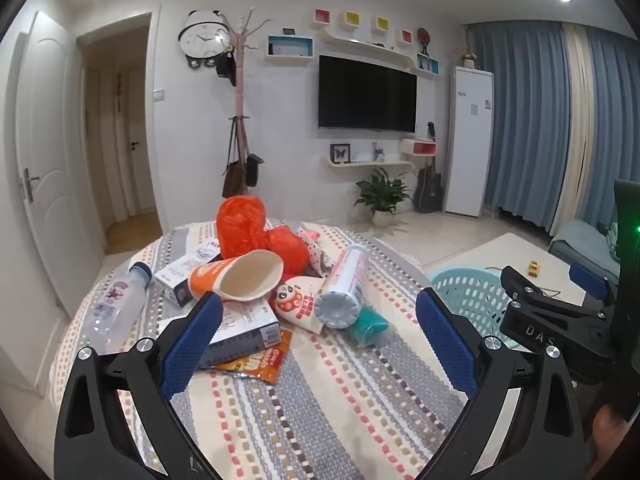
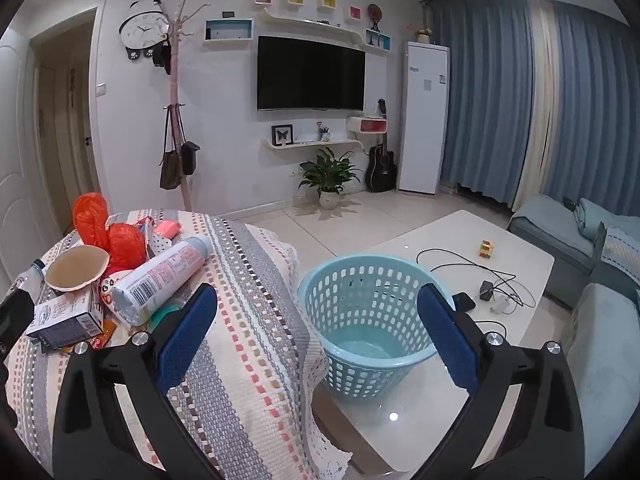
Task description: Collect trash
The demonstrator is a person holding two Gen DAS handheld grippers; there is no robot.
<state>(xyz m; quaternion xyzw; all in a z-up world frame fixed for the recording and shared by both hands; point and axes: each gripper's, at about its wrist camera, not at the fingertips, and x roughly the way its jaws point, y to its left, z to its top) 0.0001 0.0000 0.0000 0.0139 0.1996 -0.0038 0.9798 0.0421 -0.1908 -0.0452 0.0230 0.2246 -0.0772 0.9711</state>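
With our left gripper (image 1: 318,336) and right gripper (image 2: 316,334) both spread wide and empty, the heap of trash (image 1: 256,280) sits on the striped woven tablecloth (image 1: 340,400), where the white cylindrical can (image 1: 344,292) could roll off, missing the pale blue perforated plastic basket (image 2: 366,320).

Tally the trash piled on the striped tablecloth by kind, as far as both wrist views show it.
Plastic bottles: 2, the clear bottle and the pink-labelled bottle
Paper cups: 2, the orange cup and the panda cup
Cartons: 2, box and box
Orange plastic bag: 1
Snack wrapper: 1
Teal item: 1
Total: 9; items behind the bag unclear.
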